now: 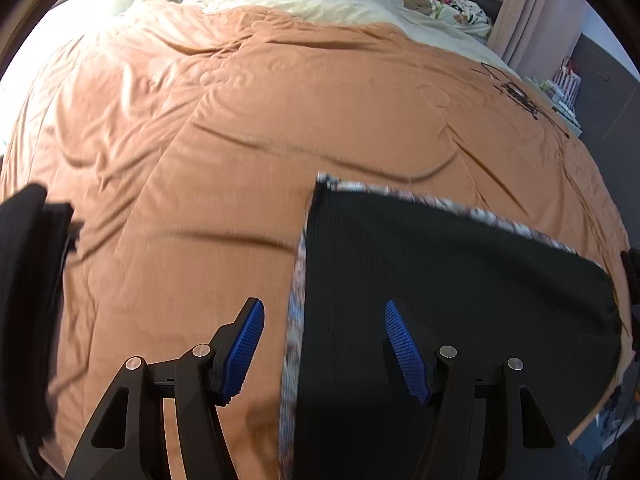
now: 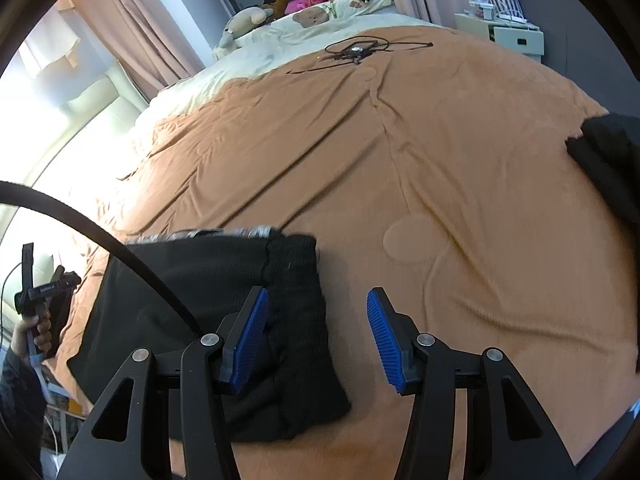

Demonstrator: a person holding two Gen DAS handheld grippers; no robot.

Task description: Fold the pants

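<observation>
Pants (image 2: 208, 320), black, folded, seemingly patterned edge

Your colours on the bed

Black pants (image 1: 452, 300) with grey-patterned lining, orange-brown blanket (image 1: 240, 128), blue pads (image 1: 404, 350) on your grippers.

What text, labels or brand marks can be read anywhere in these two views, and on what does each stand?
None can be read for certain.
Left gripper, seen from the right wrist view: a small white label on its black body, too small and blurred to read.
Bedside cabinet: boxes on top show no legible print.
Black pants: patterned lining at the edge, no words.
Orange blanket: no text.
</observation>
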